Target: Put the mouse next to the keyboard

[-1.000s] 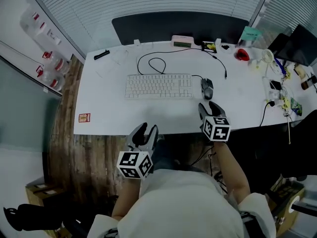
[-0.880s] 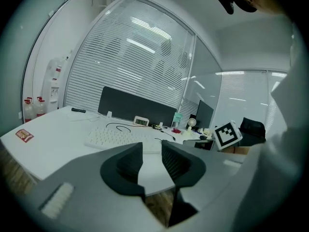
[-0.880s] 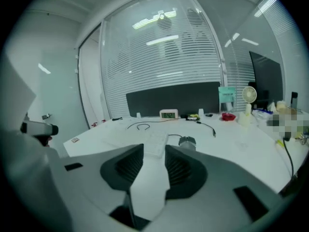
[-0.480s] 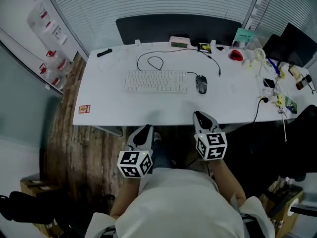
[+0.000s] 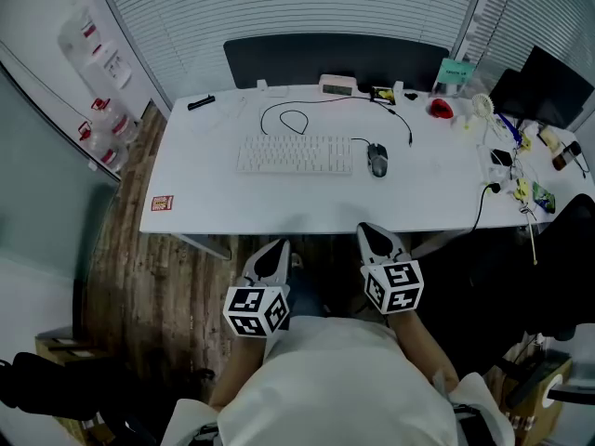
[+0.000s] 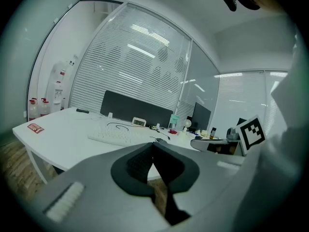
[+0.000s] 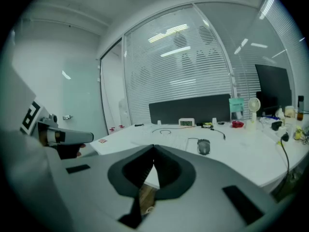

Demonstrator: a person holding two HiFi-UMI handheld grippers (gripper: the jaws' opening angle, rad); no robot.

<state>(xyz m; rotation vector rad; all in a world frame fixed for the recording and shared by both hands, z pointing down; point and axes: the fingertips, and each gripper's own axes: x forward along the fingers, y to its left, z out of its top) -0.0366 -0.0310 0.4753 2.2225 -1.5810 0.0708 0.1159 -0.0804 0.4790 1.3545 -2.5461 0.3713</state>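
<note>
Head view showed the mouse (image 5: pixel 377 159) just beside the keyboard (image 5: pixel 296 154); left claw (image 5: pixel 277 250) and right claw (image 5: pixel 374 235) had just clenched on nothing. Reaching back could knock the mouse away.

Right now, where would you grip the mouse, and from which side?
Probably pinch the mouse across its long sides, right tool coming from the near desk edge: it lies lengthwise away from the person, cable at the far end, a gap to the keyboard on its left.

clock (image 5: pixel 337 84) at the table's (image 5: pixel 279 207) far edge, black pen (image 5: pixel 201 102) at its far left corner, red card (image 5: pixel 162 203) near the near left corner.
</note>
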